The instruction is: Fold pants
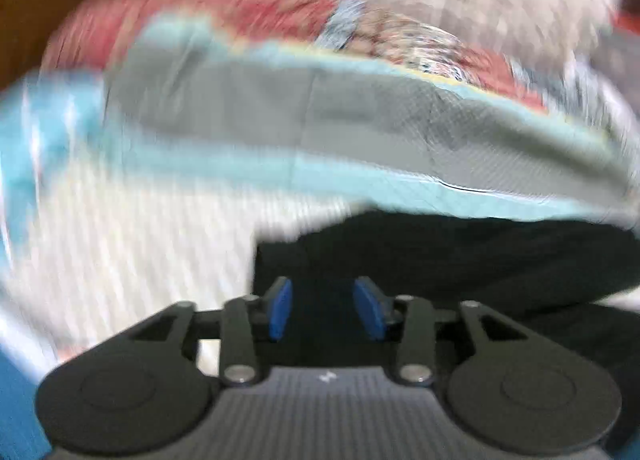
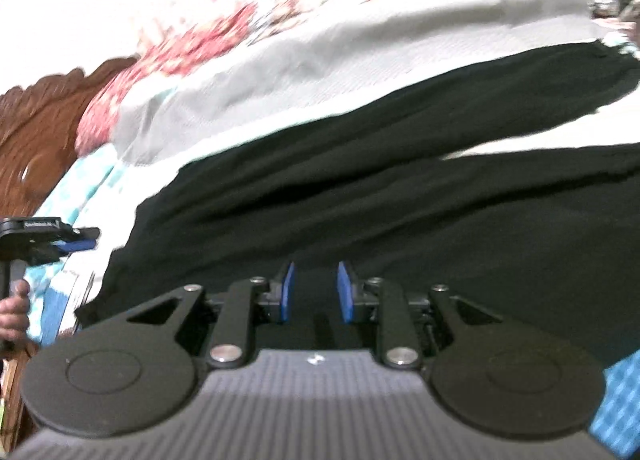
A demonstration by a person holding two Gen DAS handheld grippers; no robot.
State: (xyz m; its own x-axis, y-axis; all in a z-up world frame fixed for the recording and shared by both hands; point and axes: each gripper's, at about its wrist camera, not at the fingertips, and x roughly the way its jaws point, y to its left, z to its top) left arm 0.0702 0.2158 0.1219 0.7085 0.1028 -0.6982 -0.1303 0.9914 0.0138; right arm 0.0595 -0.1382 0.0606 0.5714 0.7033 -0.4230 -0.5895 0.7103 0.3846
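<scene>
Pants [image 2: 360, 196], black, lie spread across centre/right of right wrist view, both legs visible w/ a pale gap between them at right; no fold visible yet, so all folding seems left to do. Right gripper [image 2: 316, 292] at bottom centre, jaws narrowly apart, nothing between. Left gripper [image 1: 324, 308] at bottom centre of its view, jaws part-open, empty, over the pants' edge. Beyond: grey cloth [image 2: 320, 60], then patterned bedding [image 2: 224, 32] at top. Both views blurred.
</scene>
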